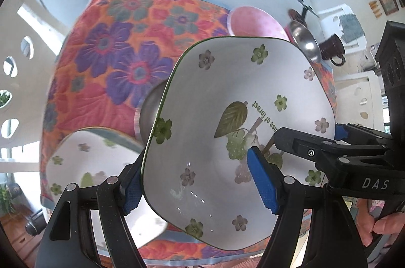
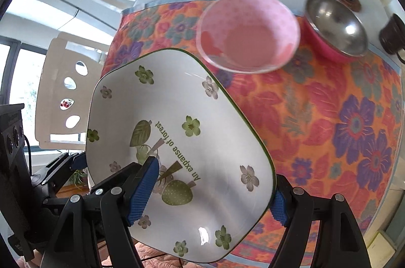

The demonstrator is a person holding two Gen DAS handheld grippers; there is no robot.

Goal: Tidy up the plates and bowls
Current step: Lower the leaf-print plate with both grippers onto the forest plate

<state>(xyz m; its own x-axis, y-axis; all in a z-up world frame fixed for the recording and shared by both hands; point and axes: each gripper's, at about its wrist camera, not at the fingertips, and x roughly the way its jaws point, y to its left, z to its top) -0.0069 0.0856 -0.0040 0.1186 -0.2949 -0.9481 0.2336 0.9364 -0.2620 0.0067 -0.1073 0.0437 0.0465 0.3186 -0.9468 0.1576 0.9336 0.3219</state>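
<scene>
A white square plate (image 1: 217, 106) with green flowers and the words "An expanse of forest" is held tilted above the flowered cloth. It also shows in the right wrist view (image 2: 192, 141). My left gripper (image 1: 200, 187) is shut on its left edge. My right gripper (image 2: 210, 192) is shut on its right edge and also shows in the left wrist view (image 1: 316, 141). A second matching plate (image 1: 83, 161) lies on the table at lower left. A pink bowl (image 2: 249, 32) and a steel bowl (image 2: 336, 26) stand at the far side.
A flowered cloth (image 2: 341, 116) covers the table. A dark brown mug (image 1: 332, 49) stands beyond the steel bowl. A steel dish (image 1: 152, 113) shows partly behind the held plate. White chairs (image 1: 20, 60) stand around the table's left and far sides.
</scene>
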